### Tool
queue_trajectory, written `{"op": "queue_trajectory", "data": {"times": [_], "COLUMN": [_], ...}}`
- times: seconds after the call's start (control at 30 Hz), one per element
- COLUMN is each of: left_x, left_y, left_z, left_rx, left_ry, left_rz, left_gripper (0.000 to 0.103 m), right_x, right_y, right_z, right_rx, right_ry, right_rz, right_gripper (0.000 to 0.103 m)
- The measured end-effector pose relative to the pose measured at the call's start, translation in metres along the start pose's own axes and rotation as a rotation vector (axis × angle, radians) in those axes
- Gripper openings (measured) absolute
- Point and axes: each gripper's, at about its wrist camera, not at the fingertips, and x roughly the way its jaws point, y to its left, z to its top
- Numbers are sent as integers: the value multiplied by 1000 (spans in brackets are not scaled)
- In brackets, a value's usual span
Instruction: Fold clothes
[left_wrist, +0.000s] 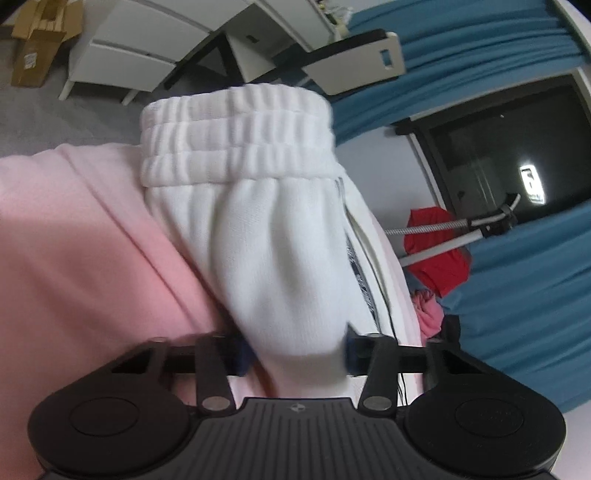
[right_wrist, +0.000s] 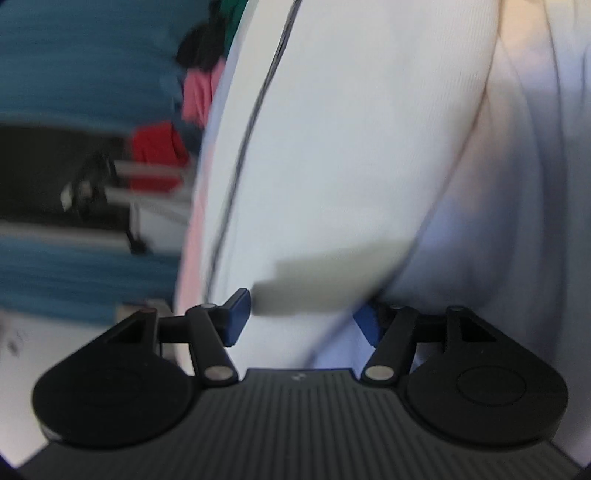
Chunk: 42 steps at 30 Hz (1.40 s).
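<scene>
- White sweatpants (left_wrist: 273, 236), elastic waistband farthest from the cameras, lie bunched on a pink sheet (left_wrist: 74, 258), whose edge runs just beside them.
- Left hand-held gripper (left_wrist: 295, 354) clamps their bunched fabric.
- Right hand-held gripper (right_wrist: 301, 321) straddles white cloth; grip unclear.

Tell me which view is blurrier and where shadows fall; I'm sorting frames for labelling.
Right wrist view: heavily smeared, backdrop streaked, a grey shadow on the white garment above the right claw. Left wrist view: sharper, waistband ribs readable, fisheye bending the blue curtain; only soft shading.
</scene>
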Motion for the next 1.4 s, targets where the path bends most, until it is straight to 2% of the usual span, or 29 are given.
{"op": "queue_trajectory", "data": {"times": [0.03,0.2,0.27,0.33,0.43,0.47,0.5,0.6,0.73,0.83,0.97,1.07,1.17,1.23,1.33,1.4], "left_x": [0,-6,-11,-14,-22,-26,-31,-46,-76,-105,-151,-189,-218,-228,-229,-232], "left_y": [0,-10,-14,-13,-11,-14,-16,-16,-23,-31,-24,-11,12,26,39,44], "left_z": [2,7,8,10,17,17,18,16,18,22,28,32,36,34,31,31], "left_rx": [-1,10,31,9,-42,-26,-3,14,42,118,89,63,-8,-24,-9,-8], "left_ry": [1,-21,-43,-43,-37,-40,-44,-48,-46,-60,-66,-88,-78,-53,13,32], "left_rz": [-7,-18,-41,-52,-74,-83,-93,-106,-99,-103,-101,-90,-68,-11,112,150], "left_gripper": [27,19,18,16,15,15,15,14,14,14,14,14,14,14,16,17], "right_x": [-3,-16,-18,-16,-15,-14,-12,-22,-39,-54,-85,-112,-137,-143,-145,-144], "right_y": [-1,-4,-10,-11,-8,-7,-6,-8,1,11,24,24,16,6,-10,-24], "right_z": [6,35,55,71,86,88,89,83,70,56,35,36,37,34,30,31], "right_rx": [9,-78,-91,-108,-132,-160,-188,-214,-219,-296,-434,-354,-253,-236,-264,-244], "right_ry": [-51,-307,-384,-423,-473,-477,-480,-507,-506,-478,-430,-407,-375,-344,-298,-269], "right_rz": [13,-45,-40,-45,-76,-95,-115,-113,-116,-150,-157,-109,-62,-73,-148,-168], "right_gripper": [63,61,60,58,48,34,23,12,11,11,10,10,10,10,10,10]}}
